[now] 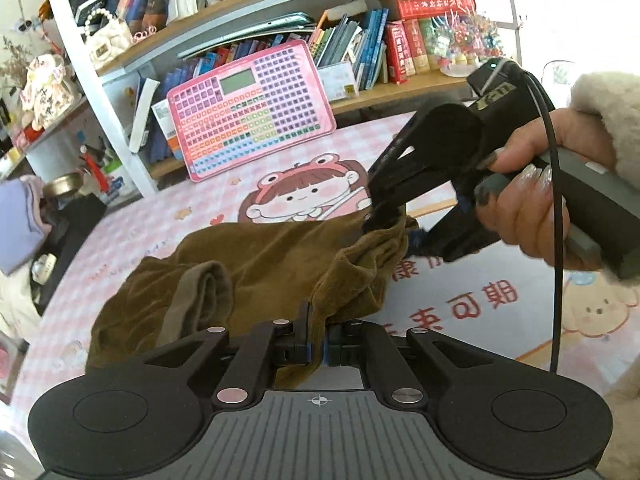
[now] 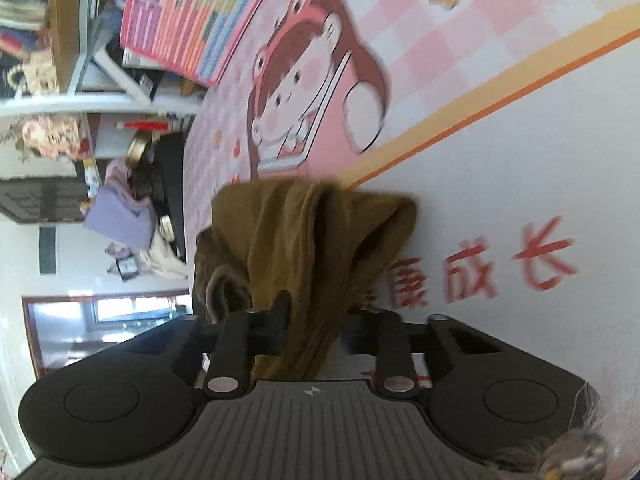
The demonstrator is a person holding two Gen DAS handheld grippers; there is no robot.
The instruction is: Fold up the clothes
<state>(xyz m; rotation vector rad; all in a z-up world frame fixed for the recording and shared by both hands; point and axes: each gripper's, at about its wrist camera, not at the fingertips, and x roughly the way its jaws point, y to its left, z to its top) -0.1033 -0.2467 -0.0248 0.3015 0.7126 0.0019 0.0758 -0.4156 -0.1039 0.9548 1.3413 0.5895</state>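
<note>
A brown velvety garment [image 1: 260, 264] lies bunched on the pink cartoon table mat [image 1: 460, 312]. In the left wrist view my left gripper [image 1: 319, 340] is shut on its near edge, with cloth pinched between the pads. My right gripper [image 1: 380, 216], held by a hand [image 1: 520, 200] in a fluffy sleeve, comes in from the right and nips the far right corner, lifting it slightly. In the right wrist view, which is rolled sideways, the garment [image 2: 280, 232] hangs in folds and runs down between the right gripper's [image 2: 316, 316] fingers, gripped there.
A pink keyboard-style board [image 1: 248, 108] leans against the bookshelf [image 1: 360, 56] at the back of the table. A purple cloth [image 1: 16, 224] and a black device [image 1: 68, 232] sit at the left edge. A cable [image 1: 558, 240] hangs from the right gripper.
</note>
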